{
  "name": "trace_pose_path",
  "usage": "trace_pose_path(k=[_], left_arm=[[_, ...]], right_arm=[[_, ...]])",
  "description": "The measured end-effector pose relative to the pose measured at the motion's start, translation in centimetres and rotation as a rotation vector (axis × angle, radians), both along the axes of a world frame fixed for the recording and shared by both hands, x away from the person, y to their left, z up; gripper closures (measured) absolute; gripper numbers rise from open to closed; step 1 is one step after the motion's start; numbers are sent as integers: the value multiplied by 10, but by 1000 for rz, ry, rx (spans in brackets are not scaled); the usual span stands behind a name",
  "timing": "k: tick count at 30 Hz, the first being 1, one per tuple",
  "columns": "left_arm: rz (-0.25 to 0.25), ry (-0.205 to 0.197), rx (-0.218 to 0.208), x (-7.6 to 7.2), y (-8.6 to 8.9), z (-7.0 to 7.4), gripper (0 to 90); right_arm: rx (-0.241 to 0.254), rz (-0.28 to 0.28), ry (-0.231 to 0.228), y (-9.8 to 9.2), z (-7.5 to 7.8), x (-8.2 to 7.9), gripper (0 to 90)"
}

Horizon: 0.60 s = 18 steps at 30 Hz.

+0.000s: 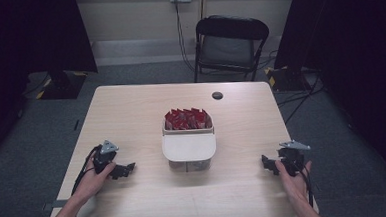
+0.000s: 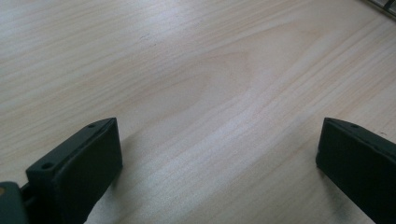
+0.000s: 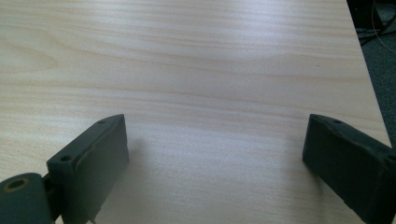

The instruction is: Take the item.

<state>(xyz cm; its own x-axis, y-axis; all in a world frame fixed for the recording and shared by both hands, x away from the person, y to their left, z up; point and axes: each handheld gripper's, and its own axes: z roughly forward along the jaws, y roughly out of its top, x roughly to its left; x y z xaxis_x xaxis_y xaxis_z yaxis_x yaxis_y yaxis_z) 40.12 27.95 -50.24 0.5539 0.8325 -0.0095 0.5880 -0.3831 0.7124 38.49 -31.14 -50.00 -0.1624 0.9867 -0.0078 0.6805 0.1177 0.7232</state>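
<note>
both hands rest low, left claw (image 1: 126, 168) and right claw (image 1: 267, 163) with jaws spread wide, pointing inward.

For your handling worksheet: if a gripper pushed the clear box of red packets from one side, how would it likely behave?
The clear box looks squat and flat-based, so it would probably slide, not tip. The red packets stand loose above the rim and may shift. Its half-open lid might slip.

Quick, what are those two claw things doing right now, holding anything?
Left gripper: open, holding nothing, over the bare table.
Right gripper: open, holding nothing.
</note>
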Motion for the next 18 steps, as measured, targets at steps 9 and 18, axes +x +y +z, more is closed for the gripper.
trace_pose_path(k=[9,18], left_arm=[[-1,0,0,0,0,0,0],[-1,0,0,0,0,0,0]], right_arm=[[-2,-9,4,0,0,0,46],[14,-19,23,0,5,0,136]])
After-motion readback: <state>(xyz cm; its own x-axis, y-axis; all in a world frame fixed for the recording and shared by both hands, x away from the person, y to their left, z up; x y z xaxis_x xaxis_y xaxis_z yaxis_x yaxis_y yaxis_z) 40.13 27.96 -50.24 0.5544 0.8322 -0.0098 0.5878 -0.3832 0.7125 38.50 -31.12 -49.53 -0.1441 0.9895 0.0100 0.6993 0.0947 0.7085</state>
